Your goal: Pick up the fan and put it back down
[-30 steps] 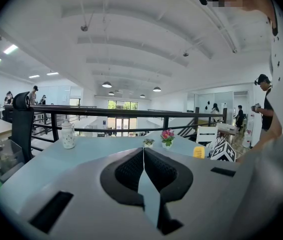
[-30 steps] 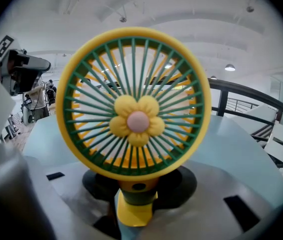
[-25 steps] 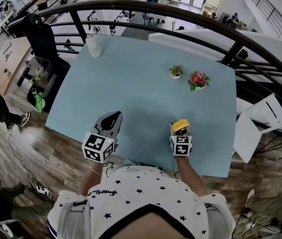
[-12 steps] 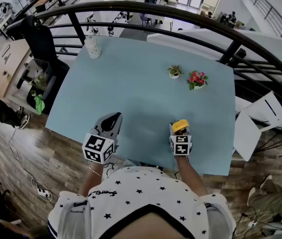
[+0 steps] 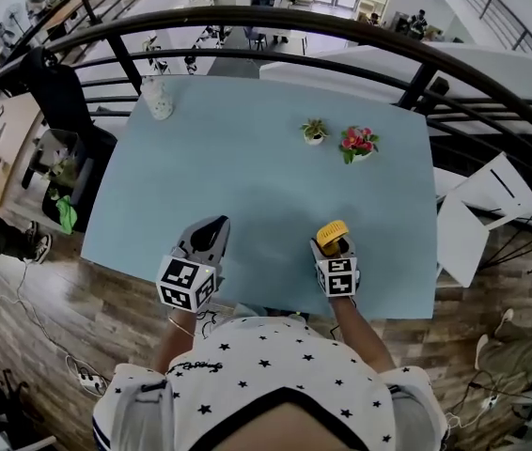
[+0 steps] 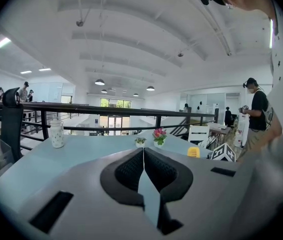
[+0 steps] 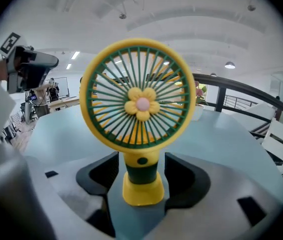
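— How does the fan look?

— It is a small hand fan. The round guard is yellow, the thin ribs inside it are green, and in the middle sits a yellow flower with a pink centre. Under the head there is a short green neck with a dark button, then a yellow foot. It stands upright on the tabletop, near the person's edge, toward the right side.

— And the right gripper?

— Its jaws have just been opening and now stand wide. The neck of the fan is between them, but there is a gap on each side, so the dark pads do not press on it.

— The left gripper?

— It is over the near edge of the tabletop, well apart from the fan. Its jaws are together at the tips, with nothing between them.

— What about the surface?

— The tabletop is light blue and plain. At the far side stand a small green plant and, just beside it, a pot of pink flowers. A white bottle stands at the far left corner.

— And the room?

— A black railing curves behind the tabletop. The floor is wooden planks, and the ceiling in the gripper views is white with round lamps.
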